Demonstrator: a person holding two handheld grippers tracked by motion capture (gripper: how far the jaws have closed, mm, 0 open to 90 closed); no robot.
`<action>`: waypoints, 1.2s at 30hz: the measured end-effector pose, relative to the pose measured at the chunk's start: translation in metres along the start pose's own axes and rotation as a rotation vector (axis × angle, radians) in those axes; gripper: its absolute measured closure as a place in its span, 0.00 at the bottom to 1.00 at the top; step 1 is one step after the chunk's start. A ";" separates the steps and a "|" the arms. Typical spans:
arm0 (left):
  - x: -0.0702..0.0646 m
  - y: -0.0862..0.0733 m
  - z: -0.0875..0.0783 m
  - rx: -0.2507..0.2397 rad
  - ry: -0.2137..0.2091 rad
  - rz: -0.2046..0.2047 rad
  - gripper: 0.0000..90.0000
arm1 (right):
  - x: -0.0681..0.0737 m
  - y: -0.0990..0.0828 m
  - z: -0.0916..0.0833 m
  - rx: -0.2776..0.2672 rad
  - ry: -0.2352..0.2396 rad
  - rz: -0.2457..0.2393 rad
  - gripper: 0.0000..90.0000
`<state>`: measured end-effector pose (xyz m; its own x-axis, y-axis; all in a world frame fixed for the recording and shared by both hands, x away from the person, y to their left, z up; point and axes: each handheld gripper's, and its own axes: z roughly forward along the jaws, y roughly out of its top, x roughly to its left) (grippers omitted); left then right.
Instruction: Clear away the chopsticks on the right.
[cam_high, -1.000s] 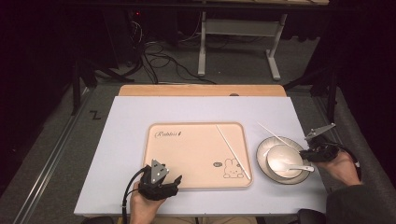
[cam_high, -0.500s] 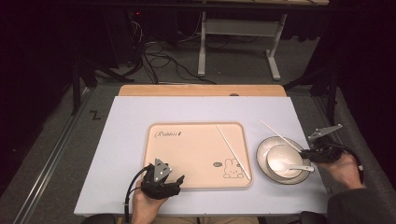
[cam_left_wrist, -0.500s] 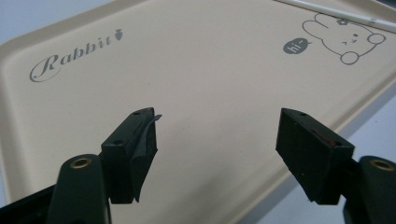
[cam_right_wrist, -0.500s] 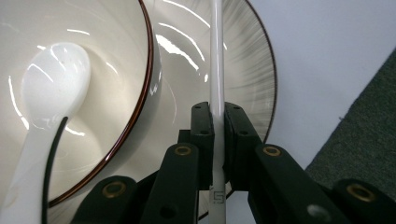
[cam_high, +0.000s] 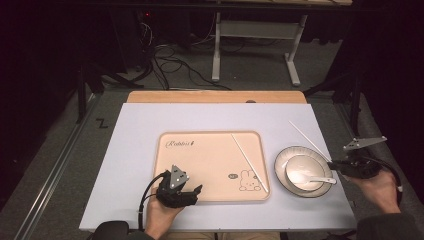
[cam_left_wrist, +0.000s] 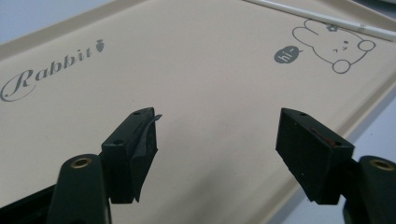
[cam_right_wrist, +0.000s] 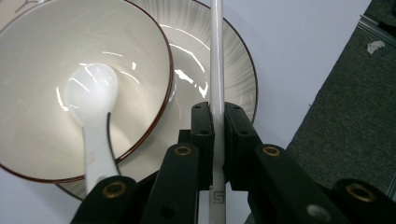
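Observation:
My right gripper (cam_high: 336, 164) is shut on a white chopstick (cam_high: 307, 140) at the right of the table, and the stick slants away to the upper left. In the right gripper view the chopstick (cam_right_wrist: 216, 56) runs up between the pressed jaws of that gripper (cam_right_wrist: 218, 116), over the rim of a striped plate (cam_right_wrist: 191, 42). A white bowl (cam_right_wrist: 46, 56) on the plate holds a white spoon (cam_right_wrist: 91, 98). My left gripper (cam_high: 192, 192) stands open over the near edge of the beige rabbit tray (cam_high: 200, 160), nothing between its jaws (cam_left_wrist: 217, 135). A second chopstick (cam_high: 248, 161) lies on the tray.
The plate (cam_high: 280, 172) with bowl (cam_high: 300, 170) and spoon (cam_high: 320, 179) sits right of the tray on the pale tabletop. A wooden strip runs along the far edge (cam_high: 215, 96). Beyond it are cables and a metal stand on the floor.
My right gripper has shifted a little to the right and up, carrying the chopstick with it. The left gripper has stayed where it was.

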<state>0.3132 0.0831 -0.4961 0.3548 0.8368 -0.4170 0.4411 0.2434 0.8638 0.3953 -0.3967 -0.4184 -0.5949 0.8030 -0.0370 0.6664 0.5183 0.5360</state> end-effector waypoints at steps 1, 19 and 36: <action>-0.001 0.000 0.001 0.003 -0.007 0.003 0.33 | 0.002 0.000 -0.002 -0.004 -0.001 0.004 0.95; -0.012 0.000 0.016 0.046 -0.075 0.039 0.33 | 0.047 -0.001 -0.028 -0.076 -0.004 0.043 0.95; -0.016 -0.001 0.020 0.047 -0.086 0.048 0.33 | 0.104 0.011 -0.020 -0.062 0.037 0.054 0.95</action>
<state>0.3237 0.0599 -0.4957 0.4452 0.8013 -0.3997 0.4597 0.1786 0.8699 0.3315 -0.3132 -0.4000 -0.5754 0.8175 0.0241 0.6697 0.4540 0.5877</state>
